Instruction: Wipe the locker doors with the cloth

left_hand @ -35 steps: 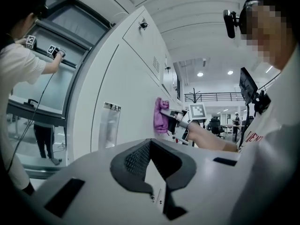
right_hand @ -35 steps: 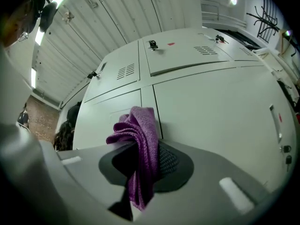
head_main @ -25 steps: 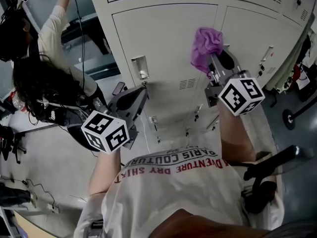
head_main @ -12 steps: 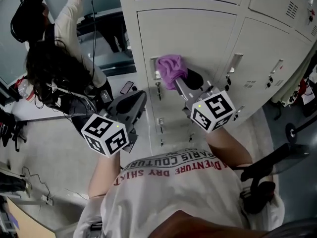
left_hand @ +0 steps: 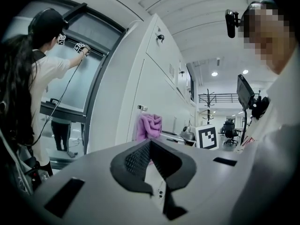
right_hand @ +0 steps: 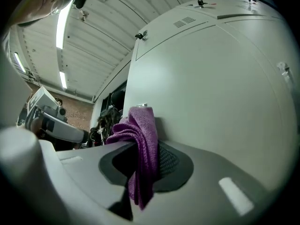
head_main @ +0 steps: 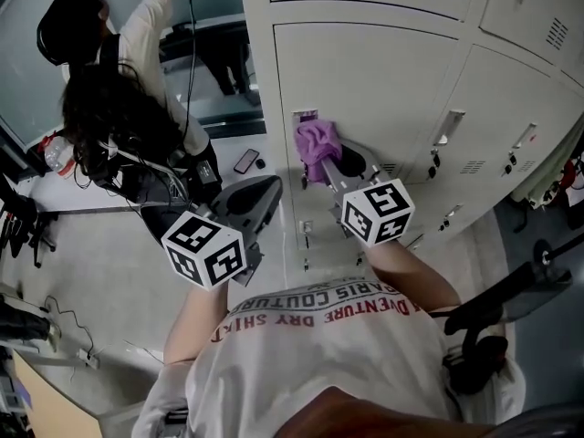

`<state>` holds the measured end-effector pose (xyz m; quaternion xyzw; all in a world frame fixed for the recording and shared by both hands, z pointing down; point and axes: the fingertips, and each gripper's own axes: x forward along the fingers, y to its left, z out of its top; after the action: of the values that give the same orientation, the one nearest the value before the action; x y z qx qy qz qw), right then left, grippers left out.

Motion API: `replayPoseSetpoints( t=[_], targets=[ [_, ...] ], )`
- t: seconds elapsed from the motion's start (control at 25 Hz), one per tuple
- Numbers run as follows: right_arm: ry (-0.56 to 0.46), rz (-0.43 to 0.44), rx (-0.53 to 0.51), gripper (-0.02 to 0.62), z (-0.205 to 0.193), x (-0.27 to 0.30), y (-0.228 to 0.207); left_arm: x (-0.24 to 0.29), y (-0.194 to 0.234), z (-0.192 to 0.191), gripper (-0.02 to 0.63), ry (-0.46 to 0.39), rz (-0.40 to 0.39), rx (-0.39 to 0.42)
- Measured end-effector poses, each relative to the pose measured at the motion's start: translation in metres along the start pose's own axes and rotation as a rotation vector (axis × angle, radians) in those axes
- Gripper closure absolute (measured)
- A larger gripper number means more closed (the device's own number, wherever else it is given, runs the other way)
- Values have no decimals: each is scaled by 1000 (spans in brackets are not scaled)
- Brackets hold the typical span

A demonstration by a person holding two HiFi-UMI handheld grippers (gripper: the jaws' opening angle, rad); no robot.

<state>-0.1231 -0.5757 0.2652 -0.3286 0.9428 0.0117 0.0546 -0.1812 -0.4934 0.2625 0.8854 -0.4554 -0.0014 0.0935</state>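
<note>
A purple cloth (head_main: 317,142) is pinched in my right gripper (head_main: 330,162), which is shut on it and presses it against the cream locker door (head_main: 383,89) at the door's left edge, beside a small latch. In the right gripper view the cloth (right_hand: 140,144) hangs out between the dark pads and touches the door (right_hand: 211,93). My left gripper (head_main: 260,194) hangs lower left, away from the lockers, shut and empty. From the left gripper view its jaws (left_hand: 150,142) meet at the tips, with the cloth (left_hand: 149,126) beyond them.
Another person (head_main: 119,108) stands at the left and reaches up to a window with their own grippers. Cables and gear lie on the floor there, and a phone (head_main: 245,161) lies near the locker base. Neighbouring doors carry latches (head_main: 447,126). A black stand (head_main: 493,308) sits lower right.
My right gripper has carried the cloth down and to the left across the door, from its upper right part to the left edge by the latch. The left gripper has barely moved.
</note>
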Motion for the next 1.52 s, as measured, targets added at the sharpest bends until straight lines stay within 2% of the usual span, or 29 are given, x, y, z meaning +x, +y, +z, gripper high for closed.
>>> replayPoseSetpoints(
  t=[0.24,0.4,0.84,1.0,1.36,1.44,1.52],
  targets=[
    [9,-8,-4,540,2,-3,-8,10,-4,3,607,4,-22,-3],
    [6,-56,12,538,4,-16,-30,20,-11,4,606,9,-59,-9],
    [-36,-336,51,537,11,-100,-135,48,-43,-5,606,37,-141,-16],
    [-49,-412,74,537,13,-126,-164,52,-51,-7,606,43,-152,-18],
    [-60,-426,74,538,14,-135,-166,45,-48,-18,606,49,-121,-40],
    [-85,-405,73,538,22,-134,-155,41,-45,-18,606,45,-110,-41],
    [-127,-340,70,538,34,-128,-133,35,-41,-17,606,39,-95,-43]
  ],
)
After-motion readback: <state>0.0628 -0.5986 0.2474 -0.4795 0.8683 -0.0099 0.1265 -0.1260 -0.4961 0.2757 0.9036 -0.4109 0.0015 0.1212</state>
